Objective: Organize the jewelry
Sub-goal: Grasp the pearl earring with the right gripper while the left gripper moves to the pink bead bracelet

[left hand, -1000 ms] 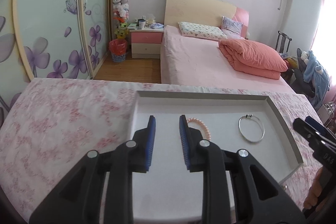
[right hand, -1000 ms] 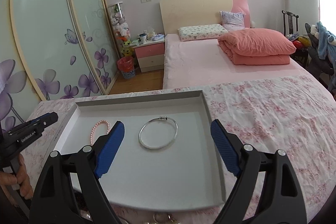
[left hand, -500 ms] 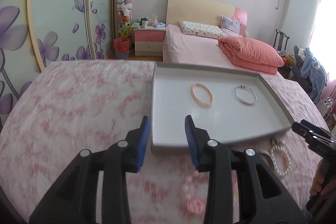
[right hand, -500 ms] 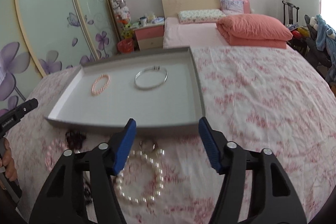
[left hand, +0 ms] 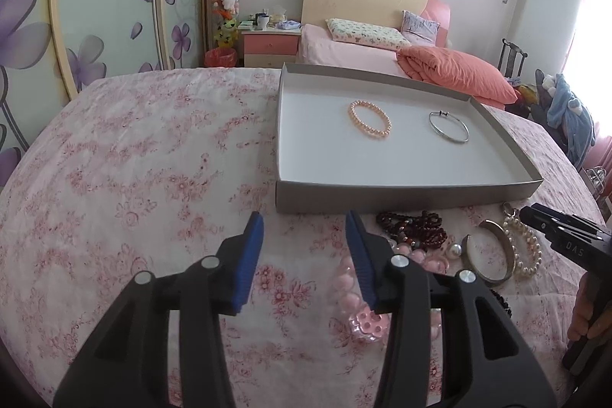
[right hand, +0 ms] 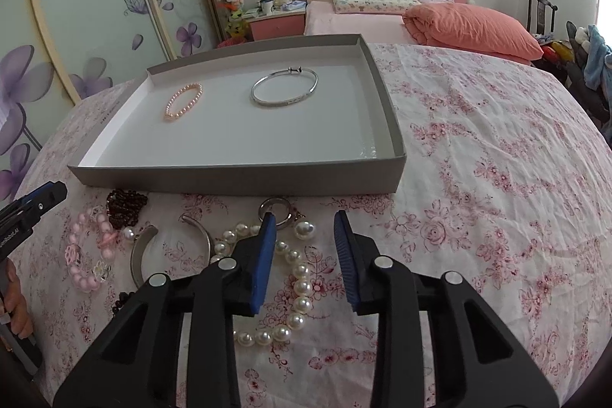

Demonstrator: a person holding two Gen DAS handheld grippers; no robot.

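On the floral cloth of the table (right hand: 478, 148) sits a shallow grey tray (right hand: 237, 174), holding a pink bead bracelet (right hand: 183, 101) at its left and a silver bangle (right hand: 285, 87) to the right of it, the two apart. Just in front of the tray lies loose jewelry: a white pearl strand (right hand: 298, 278), a metal ring (right hand: 276, 211), an open cuff (right hand: 143, 247), dark red beads (right hand: 124, 203) and a pale pink bead string (right hand: 86, 255). Right gripper (right hand: 305, 228) hangs over the pearl strand, jaws partly open, gripping nothing. Left gripper (left hand: 304, 228) hovers over bare cloth just before the tray's near wall, jaws apart and empty, the pink string beside its right finger.
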